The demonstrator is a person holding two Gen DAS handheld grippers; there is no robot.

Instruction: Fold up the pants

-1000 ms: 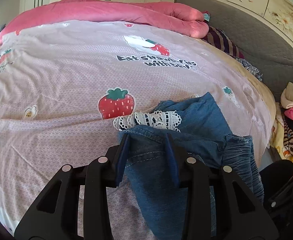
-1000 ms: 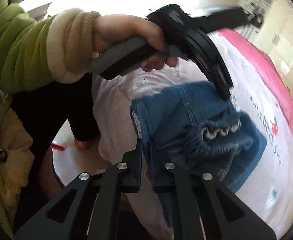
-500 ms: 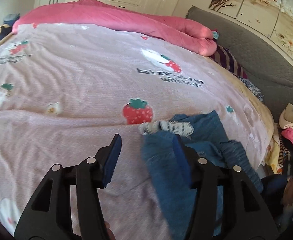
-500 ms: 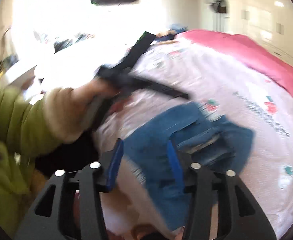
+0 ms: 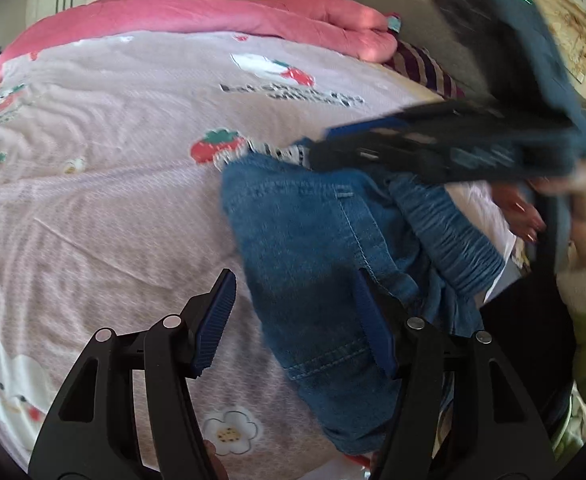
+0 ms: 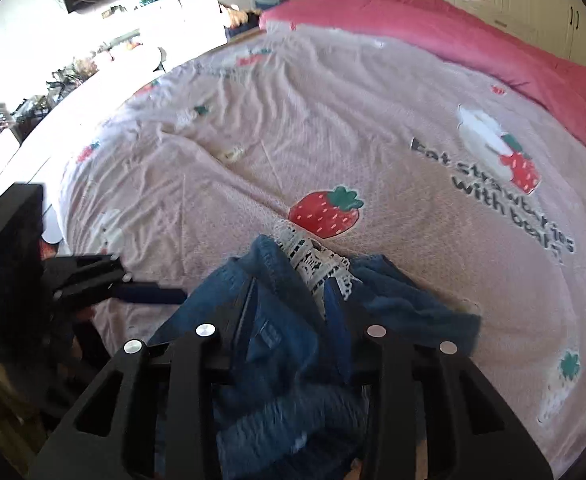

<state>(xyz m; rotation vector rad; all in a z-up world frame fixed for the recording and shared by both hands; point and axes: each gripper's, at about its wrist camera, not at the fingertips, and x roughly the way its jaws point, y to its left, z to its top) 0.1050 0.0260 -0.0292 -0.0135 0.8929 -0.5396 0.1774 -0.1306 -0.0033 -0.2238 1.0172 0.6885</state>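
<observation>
Denim pants (image 5: pixel 317 264) now lie bunched at the near right edge of the bed (image 5: pixel 113 184). We have let go with our left gripper (image 5: pixel 293 316), whose jaws are opening beside the cloth, while our right gripper (image 6: pixel 289 312) is closing on a new fold.

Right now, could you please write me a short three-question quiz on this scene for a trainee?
1. True or false: the denim pants lie spread flat at full length on the bedsheet.
2. Which print sits right beside the pants' white lace trim? A) a strawberry B) a car C) a fish
3. What colour is the quilt along the far side of the bed?

Key:
1. False: they are bunched in a heap near the bed's near edge.
2. A
3. Pink
</observation>
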